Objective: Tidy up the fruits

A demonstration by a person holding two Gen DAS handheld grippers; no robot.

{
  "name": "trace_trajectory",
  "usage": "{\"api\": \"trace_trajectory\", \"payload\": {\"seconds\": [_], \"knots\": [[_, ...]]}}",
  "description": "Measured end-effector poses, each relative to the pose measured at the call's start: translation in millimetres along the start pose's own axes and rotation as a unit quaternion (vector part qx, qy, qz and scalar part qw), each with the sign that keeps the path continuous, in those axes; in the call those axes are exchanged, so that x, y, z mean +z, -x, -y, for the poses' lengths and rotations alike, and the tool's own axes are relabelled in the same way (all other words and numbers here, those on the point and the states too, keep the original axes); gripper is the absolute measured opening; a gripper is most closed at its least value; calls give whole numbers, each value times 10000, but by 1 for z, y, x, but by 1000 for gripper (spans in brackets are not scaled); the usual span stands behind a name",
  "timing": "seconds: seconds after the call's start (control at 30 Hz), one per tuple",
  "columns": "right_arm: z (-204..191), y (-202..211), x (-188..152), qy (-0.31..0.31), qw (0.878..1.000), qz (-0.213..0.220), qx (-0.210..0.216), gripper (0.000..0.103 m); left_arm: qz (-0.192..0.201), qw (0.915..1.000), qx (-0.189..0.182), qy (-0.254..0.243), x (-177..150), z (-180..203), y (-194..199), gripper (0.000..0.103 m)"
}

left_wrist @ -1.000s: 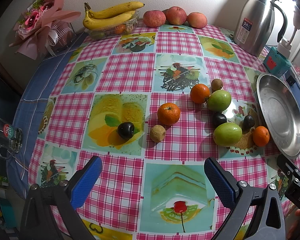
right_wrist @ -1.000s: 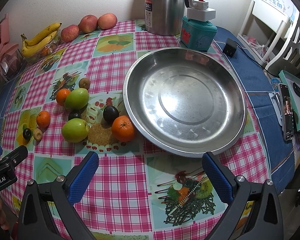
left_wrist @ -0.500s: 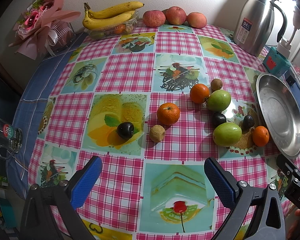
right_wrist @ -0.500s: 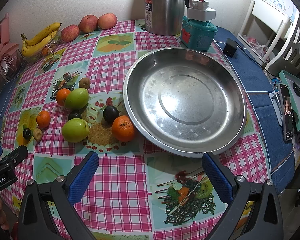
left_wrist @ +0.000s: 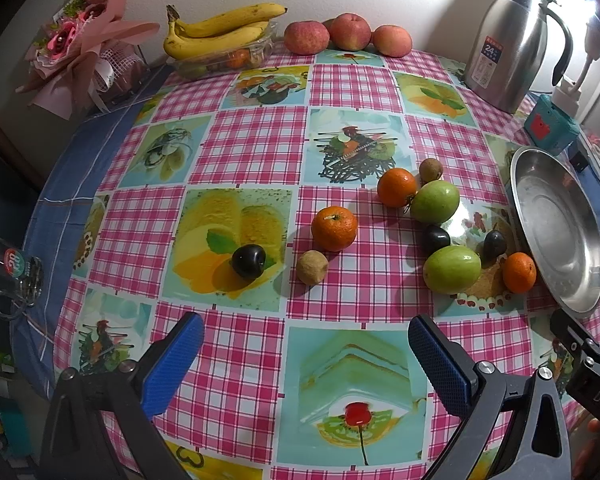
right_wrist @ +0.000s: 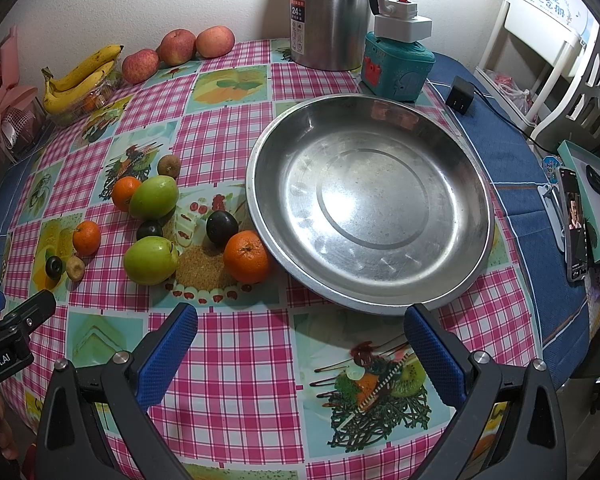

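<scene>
Left tongs [left_wrist: 304, 346]: blue pads spread wide, nothing between them, held above the near edge of the worktop [left_wrist: 256, 148]. They face the scattered fruit, a stance that suits choosing a first piece.

Right tongs [right_wrist: 300, 336]: pads likewise spread and empty, held just short of the near rim of the steel dish [right_wrist: 370, 204]. That puts them within reach of the fruit closest to the dish.

The steel dish is empty and lies flat on the worktop. It is judged to be the collecting vessel, so no fruit is organized yet.

Fruit positions, all relative to the steel dish:
- A mandarin [right_wrist: 247, 256] lies against its left rim, a dark plum [right_wrist: 222, 227] just beside that.
- Two green apples [right_wrist: 151, 260] [right_wrist: 154, 197] lie further left, a second dark plum [right_wrist: 149, 230] between them.
- Beyond these: a second mandarin [right_wrist: 125, 192] touching the far green apple, and a brown longan [right_wrist: 169, 165].
- Well apart to the left: a third mandarin [left_wrist: 334, 228], a second longan [left_wrist: 311, 267] and a third dark plum [left_wrist: 249, 260].

Bananas [left_wrist: 220, 30] and red apples [left_wrist: 346, 32] lie by the far wall, well apart from the dish, beside a steel thermos jug [left_wrist: 512, 40].
</scene>
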State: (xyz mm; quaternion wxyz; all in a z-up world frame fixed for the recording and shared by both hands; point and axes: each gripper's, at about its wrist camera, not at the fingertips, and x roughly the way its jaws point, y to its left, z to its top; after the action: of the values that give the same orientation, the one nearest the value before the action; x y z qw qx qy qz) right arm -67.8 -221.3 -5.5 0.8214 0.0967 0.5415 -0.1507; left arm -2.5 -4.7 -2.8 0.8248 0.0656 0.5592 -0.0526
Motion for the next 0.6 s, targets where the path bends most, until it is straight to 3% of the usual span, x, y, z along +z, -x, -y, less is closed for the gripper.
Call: {"api": "trace_trajectory", "payload": {"seconds": [0.37, 0.6], "knots": [[-4, 0, 0, 52, 9999, 18, 87, 103, 158, 9993, -249, 231, 5, -12, 1, 103], [-21, -1, 8, 153, 9983, 106, 550, 103, 343, 9973, -206, 612, 15, -35, -6, 103]]}}
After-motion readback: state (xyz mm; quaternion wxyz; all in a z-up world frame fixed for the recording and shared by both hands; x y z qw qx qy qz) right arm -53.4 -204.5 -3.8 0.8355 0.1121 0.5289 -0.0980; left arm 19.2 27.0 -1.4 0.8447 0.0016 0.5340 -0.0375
